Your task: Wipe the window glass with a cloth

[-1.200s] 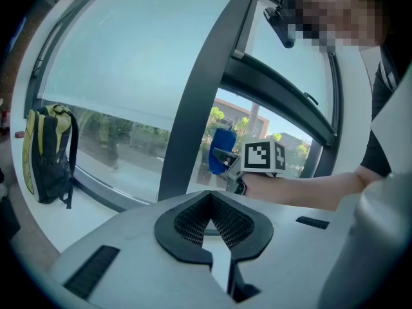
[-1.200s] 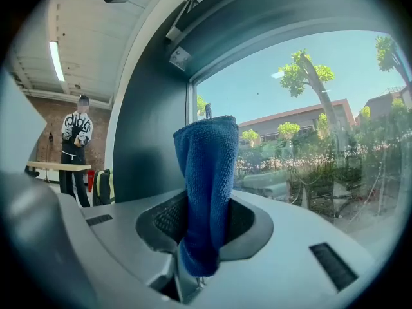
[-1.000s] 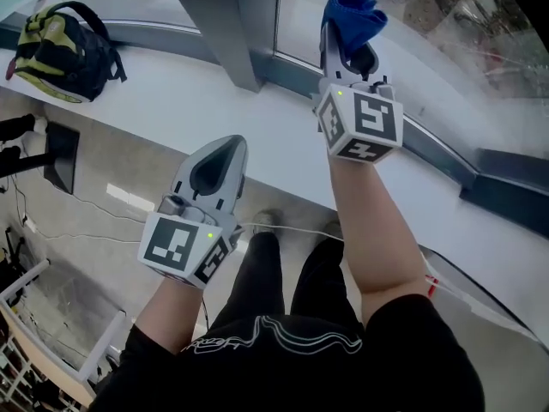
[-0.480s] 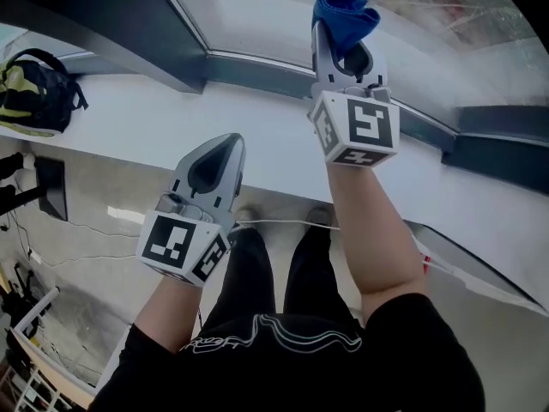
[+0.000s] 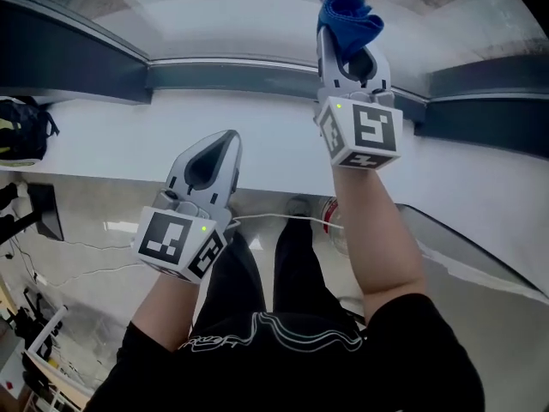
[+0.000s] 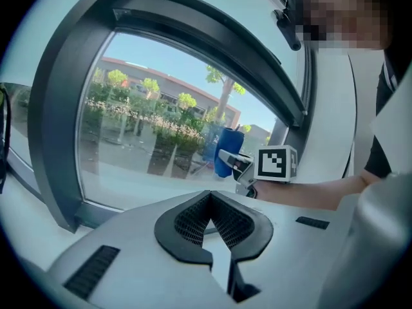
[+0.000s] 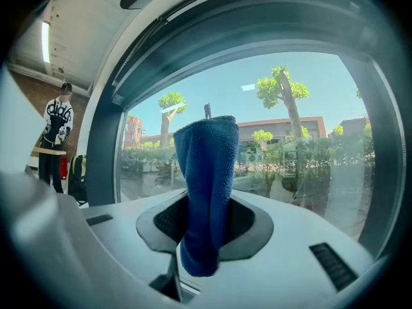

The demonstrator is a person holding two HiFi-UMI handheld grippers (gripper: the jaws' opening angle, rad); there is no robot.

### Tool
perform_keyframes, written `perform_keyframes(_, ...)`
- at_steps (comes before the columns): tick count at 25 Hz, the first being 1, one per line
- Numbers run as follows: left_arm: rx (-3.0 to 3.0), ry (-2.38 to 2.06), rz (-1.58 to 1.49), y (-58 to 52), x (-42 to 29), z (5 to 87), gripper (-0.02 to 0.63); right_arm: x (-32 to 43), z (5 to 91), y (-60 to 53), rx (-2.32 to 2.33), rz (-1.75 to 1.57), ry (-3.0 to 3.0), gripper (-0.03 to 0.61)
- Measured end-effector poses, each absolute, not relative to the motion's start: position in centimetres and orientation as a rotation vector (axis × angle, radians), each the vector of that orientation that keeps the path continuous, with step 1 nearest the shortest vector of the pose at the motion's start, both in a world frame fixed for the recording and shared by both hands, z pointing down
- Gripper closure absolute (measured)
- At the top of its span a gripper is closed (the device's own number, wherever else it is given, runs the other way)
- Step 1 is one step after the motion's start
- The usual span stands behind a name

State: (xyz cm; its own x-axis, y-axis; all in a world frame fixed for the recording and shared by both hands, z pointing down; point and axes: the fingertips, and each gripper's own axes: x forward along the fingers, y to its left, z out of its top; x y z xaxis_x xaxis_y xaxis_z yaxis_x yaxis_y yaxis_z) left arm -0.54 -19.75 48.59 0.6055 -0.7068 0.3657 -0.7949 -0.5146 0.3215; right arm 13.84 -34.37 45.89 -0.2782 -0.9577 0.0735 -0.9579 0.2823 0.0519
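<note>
Blue microfibre fills the head view's upper middle: the blue cloth [image 5: 350, 15] is bunched in the right claw [image 5: 346, 39], whose jaws are clamped on it, and most of the cloth stands out past the jaw tips. Ahead of those tips lies the window glass [image 5: 214, 3]. Whether the cloth touches the pane cannot be told from here. Under this claw runs the dark frame [image 5: 232, 77], and nearer the person the white sill [image 5: 111, 136]. The left claw [image 5: 221, 142] hangs lower and to the left of the right one, well apart from it. Its jaws are drawn together to a point above the near edge of the sill. A backpack [image 5: 17, 131] sits on the sill far to its left.

In the left gripper view, the left claw [image 6: 210, 200] has its jaws closed tip to tip with nothing between them. Beyond and to its right, the right claw [image 6: 233, 161] points the cloth [image 6: 225, 152] at the glass [image 6: 148, 127], with its marker cube [image 6: 277, 163] facing the camera.

In the right gripper view, the right claw [image 7: 206, 206] grips the cloth [image 7: 207, 172] between its pads. A folded column of it rises past the tips and a short end hangs behind them. The glass [image 7: 296, 140] lies straight ahead. A person [image 7: 58, 134] stands far to the left.
</note>
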Motion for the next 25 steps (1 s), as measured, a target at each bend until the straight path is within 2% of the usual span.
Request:
perform_keyframes(11,2.445,-1.022,0.306,-19.4,14.0,50.3,0.610,33.2,46.9,-31.9,2.069,0.023,-2.276,0.485)
perform_keyframes(25,2.518,-0.820,0.359,-19.3,26.3,50.9,0.611,48.6,46.8,-29.5,2.314,0.073,-2.079,0.485)
